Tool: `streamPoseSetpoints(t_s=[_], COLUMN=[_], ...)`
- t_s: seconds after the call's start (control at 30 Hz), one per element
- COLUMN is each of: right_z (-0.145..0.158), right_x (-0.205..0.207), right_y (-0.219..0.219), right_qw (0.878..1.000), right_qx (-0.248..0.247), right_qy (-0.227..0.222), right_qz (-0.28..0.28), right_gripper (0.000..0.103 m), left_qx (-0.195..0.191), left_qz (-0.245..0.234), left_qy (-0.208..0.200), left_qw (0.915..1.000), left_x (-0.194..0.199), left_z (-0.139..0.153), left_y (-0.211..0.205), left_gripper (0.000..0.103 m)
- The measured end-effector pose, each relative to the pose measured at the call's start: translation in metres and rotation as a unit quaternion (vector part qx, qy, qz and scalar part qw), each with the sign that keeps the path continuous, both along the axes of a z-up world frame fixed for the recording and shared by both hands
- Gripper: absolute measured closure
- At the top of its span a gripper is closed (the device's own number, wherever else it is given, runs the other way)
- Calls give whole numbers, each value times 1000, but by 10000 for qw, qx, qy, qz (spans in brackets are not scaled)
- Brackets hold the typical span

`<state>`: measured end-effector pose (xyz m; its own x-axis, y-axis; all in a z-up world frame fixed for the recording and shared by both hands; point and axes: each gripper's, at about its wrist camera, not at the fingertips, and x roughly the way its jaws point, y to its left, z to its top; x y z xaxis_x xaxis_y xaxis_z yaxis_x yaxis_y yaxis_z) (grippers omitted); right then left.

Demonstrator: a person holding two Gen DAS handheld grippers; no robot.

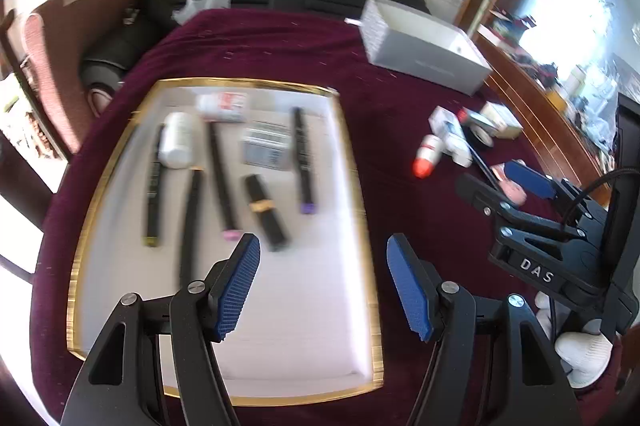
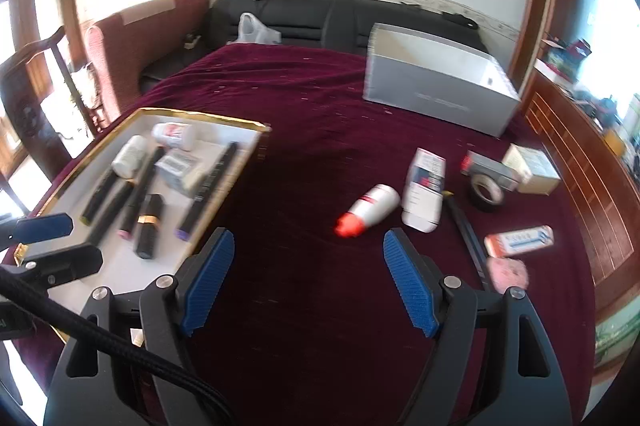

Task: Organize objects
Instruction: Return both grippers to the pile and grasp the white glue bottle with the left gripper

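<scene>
A maroon cloth (image 2: 304,113) covers the table, and a gold-rimmed white tray (image 1: 100,185) lies on its left part. The left gripper (image 1: 324,286) hangs over the tray's near, bare end with its blue pads apart and nothing between them. The right gripper (image 2: 308,286) hangs over bare cloth just right of the tray, its pads also spread wide and empty. In the tray's far half lie several dark pens (image 1: 302,161) side by side, a black lipstick (image 1: 266,211) with a gold band, a white bottle (image 1: 176,139), a second white bottle with a red label (image 1: 224,105) at the far edge, and a small grey box (image 1: 266,147). Loose on the cloth to the right are a white bottle with an orange cap (image 2: 370,209) lying on its side, a white tube (image 2: 424,189) just beside it, a roll of tape (image 2: 486,191), a beige box (image 2: 530,167), a flat white-and-orange pack (image 2: 518,240), a pink puff (image 2: 508,274), and a dark pen (image 2: 466,226) between the tube and the pack. A large grey box (image 2: 436,93) stands at the far right of the table. Behind the table sits a black sofa (image 2: 304,17).
</scene>
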<state>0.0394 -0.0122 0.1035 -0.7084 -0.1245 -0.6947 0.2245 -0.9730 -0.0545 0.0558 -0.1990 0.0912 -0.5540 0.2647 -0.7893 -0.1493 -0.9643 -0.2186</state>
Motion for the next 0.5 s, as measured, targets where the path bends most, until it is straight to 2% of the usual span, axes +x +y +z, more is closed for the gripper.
streamPoseSetpoints(t_s=[0.23, 0.5], right_z=[-3, -13], right_x=[-4, -20], right_y=[52, 96], right_qw=[9993, 9975], right_qx=[-25, 22], right_qy=[44, 46], right_qz=[-376, -701], right_gripper=[25, 24], left_qx=[-64, -222], left_qz=[-350, -537], left_qy=[-92, -244], left_qw=[9993, 9980], left_x=[-8, -30], left_z=[2, -4], left_y=[54, 104], left_gripper=[43, 43])
